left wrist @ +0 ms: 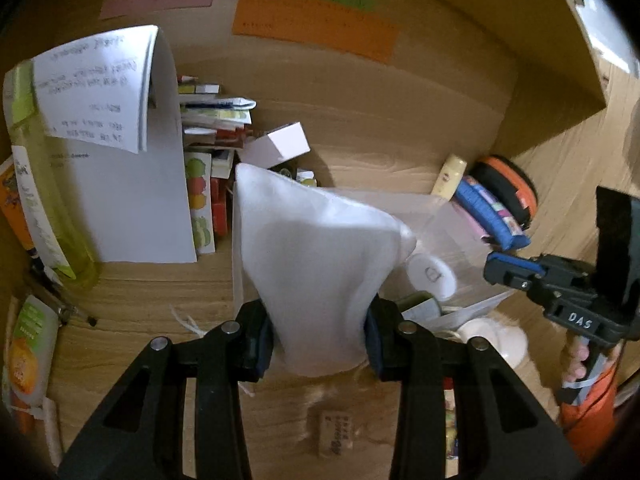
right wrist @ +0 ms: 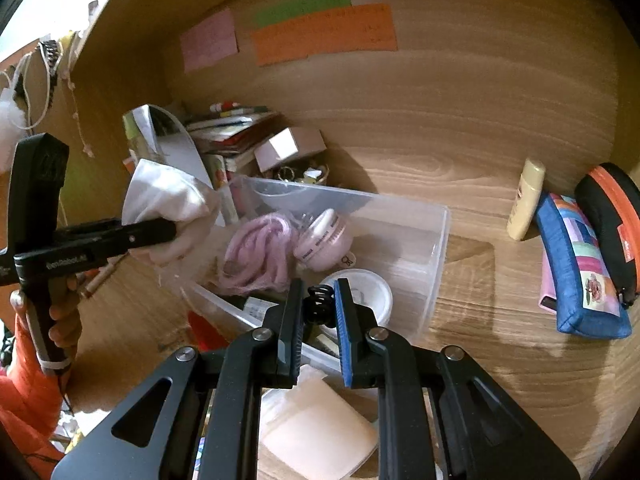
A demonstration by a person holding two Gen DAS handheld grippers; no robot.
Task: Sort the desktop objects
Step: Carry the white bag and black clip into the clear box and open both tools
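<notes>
Left gripper clamped on white cloth pouch, pads pressing both sides, pouch held up over the clear plastic bin. Same pouch seen from right wrist view at far left, just above bin's left end.

Right gripper closed as far as it goes on a small black coil spring, pinched between the pads, hovering over bin's near side.

Clear plastic bin on wooden tabletop, open top. Inside: pink yarn bundle toward left, round pink-and-white case tilted beside it, touching. White round tub just beside the case, partly behind right gripper's fingers. More small items at bin's near end, too hidden to tell.

Pale flat pad below the gripper; in or out of bin cannot tell.

Outside bin, well apart to the right: cream tube leaning on back wall, blue patchwork pouch next to it, black-and-orange zip case touching the pouch.

Behind bin: small white box tilted on a stack of books; white paper sheets curled at left.
</notes>
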